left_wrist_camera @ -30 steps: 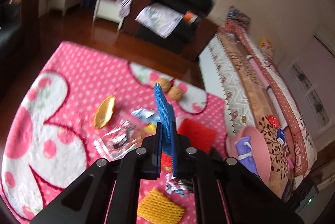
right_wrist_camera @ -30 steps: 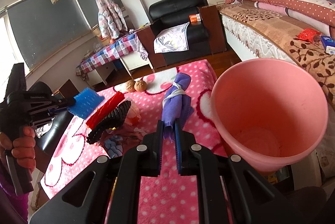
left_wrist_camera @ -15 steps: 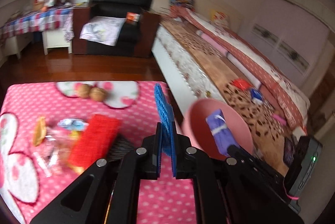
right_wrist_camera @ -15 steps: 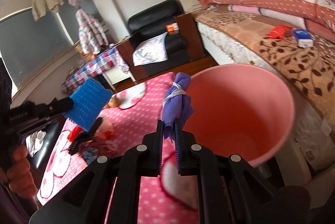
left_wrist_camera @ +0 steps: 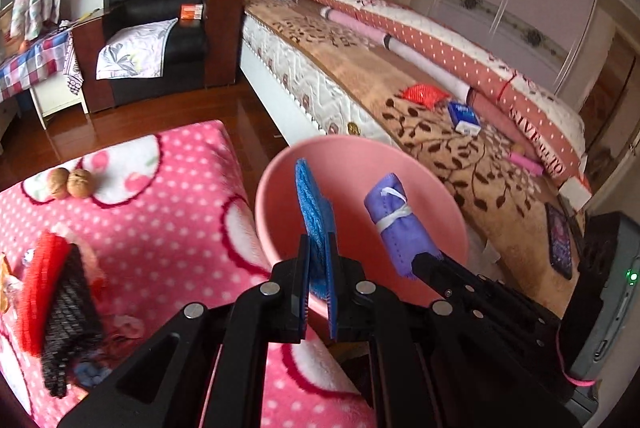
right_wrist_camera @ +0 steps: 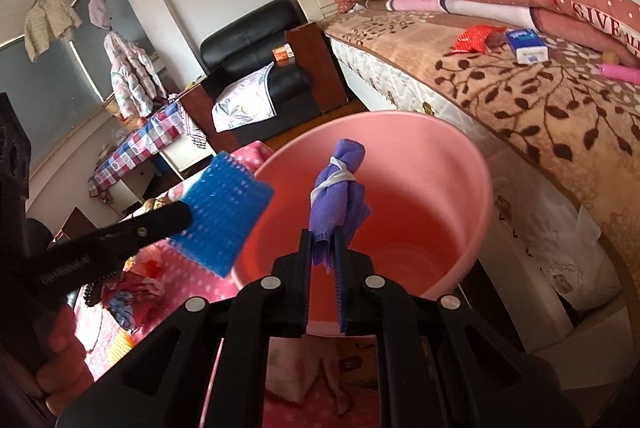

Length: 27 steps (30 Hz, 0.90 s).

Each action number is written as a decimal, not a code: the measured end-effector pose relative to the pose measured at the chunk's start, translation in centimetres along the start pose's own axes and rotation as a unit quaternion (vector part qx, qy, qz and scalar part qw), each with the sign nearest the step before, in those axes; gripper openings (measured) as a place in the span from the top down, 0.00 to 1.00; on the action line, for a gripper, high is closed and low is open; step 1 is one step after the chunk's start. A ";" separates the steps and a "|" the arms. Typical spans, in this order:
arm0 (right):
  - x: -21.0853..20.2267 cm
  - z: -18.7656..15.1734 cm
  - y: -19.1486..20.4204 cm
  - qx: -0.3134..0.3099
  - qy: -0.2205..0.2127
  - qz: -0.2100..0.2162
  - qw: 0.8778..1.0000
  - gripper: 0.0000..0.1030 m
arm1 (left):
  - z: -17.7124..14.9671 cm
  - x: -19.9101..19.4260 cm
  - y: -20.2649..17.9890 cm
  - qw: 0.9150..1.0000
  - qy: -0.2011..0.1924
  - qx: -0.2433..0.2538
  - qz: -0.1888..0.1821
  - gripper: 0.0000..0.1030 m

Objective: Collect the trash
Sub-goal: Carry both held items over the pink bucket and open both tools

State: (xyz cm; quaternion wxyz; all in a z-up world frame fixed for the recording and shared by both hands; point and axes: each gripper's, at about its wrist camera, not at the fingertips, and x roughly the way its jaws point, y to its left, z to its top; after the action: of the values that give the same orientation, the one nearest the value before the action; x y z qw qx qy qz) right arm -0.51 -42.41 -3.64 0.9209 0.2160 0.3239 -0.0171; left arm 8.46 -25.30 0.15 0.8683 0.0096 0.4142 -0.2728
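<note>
Both tongs loaded, both lined up on the pink bucket (right_wrist_camera: 460, 163). My left tongs (left_wrist_camera: 318, 288) are clamped on the blue mesh pad (left_wrist_camera: 310, 211), held edge-on by its lower end so most of it stands clear above the tips; that way it should fall free once I let go. In the right wrist view the same pad (right_wrist_camera: 222, 216) sits at the bucket's left rim, more beside the mouth than over it, so I judge the left needs a little more travel before release. My right tongs (right_wrist_camera: 322, 264) are clamped on the tail of the purple rolled cloth (right_wrist_camera: 340, 187), tied with a white band, and the roll stands up from the tips right in front of the open mouth, looks well placed for a drop. The bucket (left_wrist_camera: 400, 163) stands off the right edge of the bench, between its pink dotted cover (left_wrist_camera: 168, 211) and the bed (left_wrist_camera: 460, 147), presumably so trash can be carried straight off the edge into it. As far as I can see its inside is empty. More trash remains towards the left edge of the bench: a red net piece (left_wrist_camera: 38, 288), a black net piece (left_wrist_camera: 68, 312), some wrappers. Two walnuts (left_wrist_camera: 70, 183) lie near the far edge. Risk: the pad catching the rim and landing on the floor.
</note>
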 end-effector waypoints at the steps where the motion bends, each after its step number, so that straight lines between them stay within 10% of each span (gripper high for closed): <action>1: 0.1 0.0 -0.2 0.001 0.001 -0.001 1.000 0.90 | 0.1 0.3 -0.1 1.000 0.003 0.001 0.000 0.94; 10: 0.7 -0.3 -1.1 0.007 0.011 -0.006 1.000 0.90 | -0.1 2.3 -0.7 1.000 0.021 0.004 0.002 0.93; 15: 0.8 -0.3 -1.3 0.010 0.012 -0.008 1.000 0.89 | 0.0 2.1 -0.6 1.000 0.018 -0.003 0.004 0.68; 27: 1.2 -0.2 -1.6 0.031 0.024 -0.021 0.999 0.80 | -0.6 0.9 0.1 1.000 0.012 -0.004 0.011 0.60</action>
State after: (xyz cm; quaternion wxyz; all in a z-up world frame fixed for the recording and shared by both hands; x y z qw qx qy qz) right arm 0.08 -43.65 -5.11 0.9053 0.2377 0.3495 -0.0414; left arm 8.54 -25.48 -0.85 0.8663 0.0135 0.4254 -0.2615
